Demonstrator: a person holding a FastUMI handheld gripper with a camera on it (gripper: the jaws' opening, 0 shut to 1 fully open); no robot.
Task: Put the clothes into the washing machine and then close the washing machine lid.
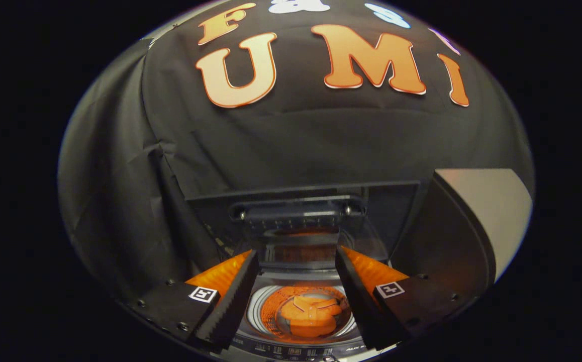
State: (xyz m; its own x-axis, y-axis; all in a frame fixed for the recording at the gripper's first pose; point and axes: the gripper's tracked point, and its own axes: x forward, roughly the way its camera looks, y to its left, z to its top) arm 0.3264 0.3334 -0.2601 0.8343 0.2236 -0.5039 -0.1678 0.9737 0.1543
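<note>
Black cloth hung at 12 o'clock behind the washing machine (pixel 301 281); orange clothes (pixel 310 317) sat inside, lid (pixel 301 221) up, gripper (pixel 297 261) released, grasping nothing.

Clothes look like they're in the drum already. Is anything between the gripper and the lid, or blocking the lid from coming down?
Nothing visible does. The gripper is open and empty, with the raised lid just ahead of its fingers. The orange clothes lie low inside the drum, below the rim.

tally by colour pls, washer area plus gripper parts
Orange: 1, the clothes in the drum.
Dark: 1, the raised washing machine lid.
Silver: 1, the drum rim.
Black: 2 fingers, gripper open, nothing between them.
Total: 5
</note>
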